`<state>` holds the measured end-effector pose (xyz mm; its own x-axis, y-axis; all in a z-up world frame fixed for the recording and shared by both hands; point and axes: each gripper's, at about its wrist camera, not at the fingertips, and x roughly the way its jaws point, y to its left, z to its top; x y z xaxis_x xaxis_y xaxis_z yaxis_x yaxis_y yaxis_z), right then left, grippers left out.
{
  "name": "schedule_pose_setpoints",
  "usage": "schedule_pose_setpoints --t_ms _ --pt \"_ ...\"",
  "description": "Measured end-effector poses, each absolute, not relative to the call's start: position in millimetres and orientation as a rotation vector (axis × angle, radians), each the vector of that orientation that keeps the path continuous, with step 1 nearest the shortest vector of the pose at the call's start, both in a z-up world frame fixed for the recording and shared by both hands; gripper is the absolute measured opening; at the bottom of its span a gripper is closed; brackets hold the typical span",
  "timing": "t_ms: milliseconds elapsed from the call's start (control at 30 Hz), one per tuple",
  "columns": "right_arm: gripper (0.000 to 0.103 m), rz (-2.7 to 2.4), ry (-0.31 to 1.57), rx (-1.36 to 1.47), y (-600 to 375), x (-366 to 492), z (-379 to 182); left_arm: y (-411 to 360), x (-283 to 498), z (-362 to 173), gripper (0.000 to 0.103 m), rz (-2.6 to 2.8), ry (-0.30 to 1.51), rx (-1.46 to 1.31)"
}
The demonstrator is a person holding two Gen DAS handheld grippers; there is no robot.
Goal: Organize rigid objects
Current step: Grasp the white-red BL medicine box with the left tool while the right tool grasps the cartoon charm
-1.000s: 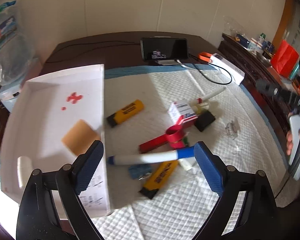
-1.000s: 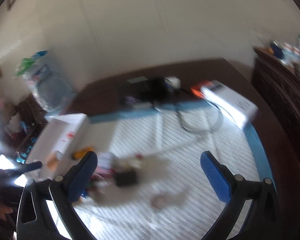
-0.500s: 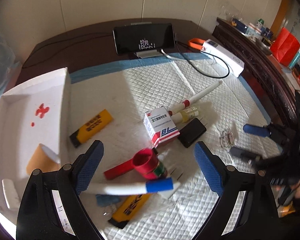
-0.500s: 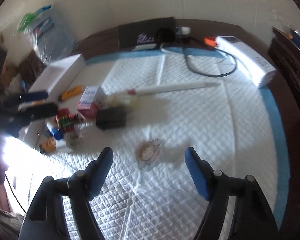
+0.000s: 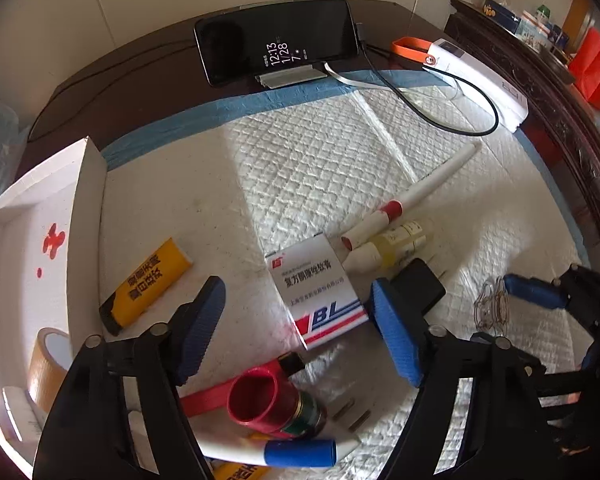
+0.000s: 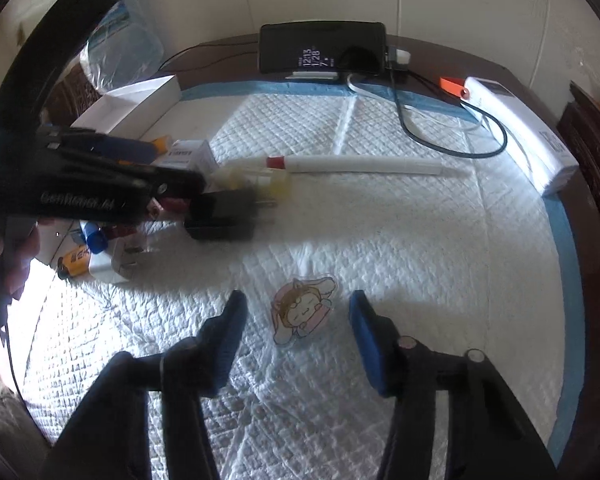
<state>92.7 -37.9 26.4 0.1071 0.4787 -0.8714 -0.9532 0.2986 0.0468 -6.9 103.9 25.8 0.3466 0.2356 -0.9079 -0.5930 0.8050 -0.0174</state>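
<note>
Clutter lies in a heap on a white quilted pad that covers the dark wooden bench.

The left tongs point down at a small white medicine box with red and blue stripes. The box sits between the two blue pads, but the pads do not press on it. The jaws are closing.

Beside the box lie a long white pen with a red band, a little yellow bottle and a black plug block. Nearer the camera is a red cup with a flat handle, lying over a green tin, and a white marker with a blue cap. A yellow and black tube lies close to the white cardboard tray at the left edge. In the tray a brown roll of tape stands on its side.

The right tongs hang over a flat sticker of a sleeping cartoon girl with bunny ears. The sticker lies on the pad between the blue pads, and they do not touch it. These jaws are closing too.

At the back a black phone stands on a small stand with its clock lit. A black cable curls from it toward a long white box.
</note>
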Motion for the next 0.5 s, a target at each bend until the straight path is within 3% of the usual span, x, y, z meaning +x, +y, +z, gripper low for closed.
schedule_pose_setpoints --t_ms 33,67,133,500 --pt "0.044 1.162 0.926 -0.651 -37.6 90.7 26.3 105.1 -6.0 23.2 0.059 0.552 1.103 -0.382" --pt "0.035 1.162 0.918 -0.665 -37.1 89.3 26.3 105.5 -4.7 20.1 0.046 0.547 1.113 -0.388" --pt "0.033 1.179 0.926 -0.66 -37.6 89.5 26.9 107.8 -7.0 12.4 0.032 0.534 1.121 -0.421" --pt "0.032 1.184 0.881 -0.408 -67.1 112.2 72.5 111.1 -48.1 66.8 0.032 0.559 0.883 -0.494"
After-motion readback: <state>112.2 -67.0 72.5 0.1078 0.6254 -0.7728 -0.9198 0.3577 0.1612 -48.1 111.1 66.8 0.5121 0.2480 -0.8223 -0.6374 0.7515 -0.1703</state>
